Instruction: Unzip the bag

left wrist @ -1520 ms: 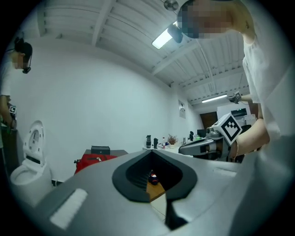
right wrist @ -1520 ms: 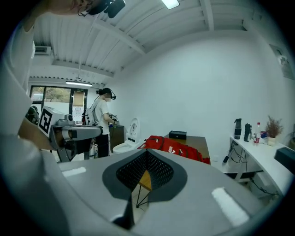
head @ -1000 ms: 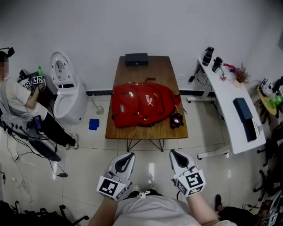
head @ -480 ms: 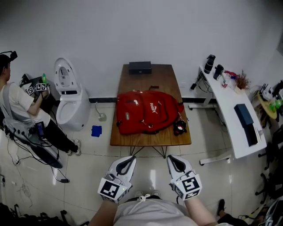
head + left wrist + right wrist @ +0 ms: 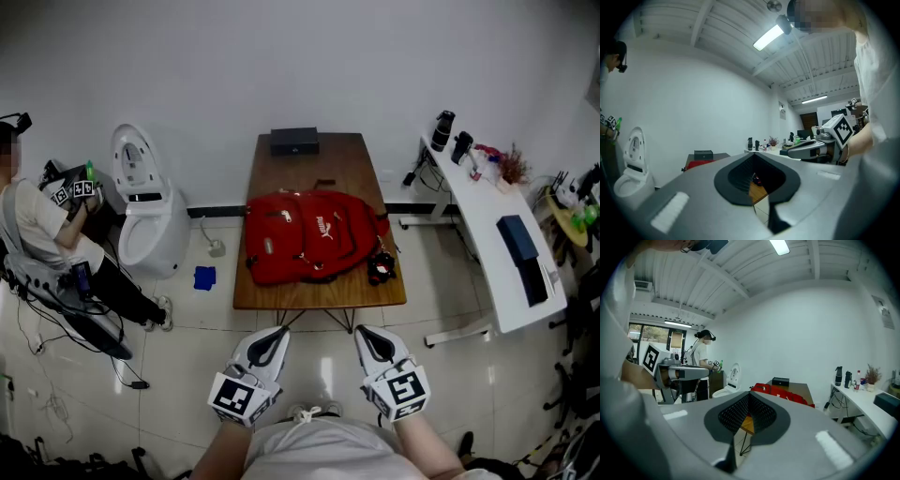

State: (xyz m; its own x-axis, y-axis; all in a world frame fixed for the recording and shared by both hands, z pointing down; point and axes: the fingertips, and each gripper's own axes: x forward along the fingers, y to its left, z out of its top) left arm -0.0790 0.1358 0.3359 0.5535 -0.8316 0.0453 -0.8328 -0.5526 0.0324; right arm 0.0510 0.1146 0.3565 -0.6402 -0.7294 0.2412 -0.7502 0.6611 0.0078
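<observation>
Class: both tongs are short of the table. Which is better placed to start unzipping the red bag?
Left, narrowly. The left tongs and right tongs are both shut, level, short of the table. Pale tabs, likely zip pulls, show on the left half of the red bag, nearer it.

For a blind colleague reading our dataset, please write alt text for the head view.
A red backpack lies on a wooden table, and the left gripper and right gripper are held short of it, both shut and empty. A white toilet and a seated person are at the left, a white desk at the right.
</observation>
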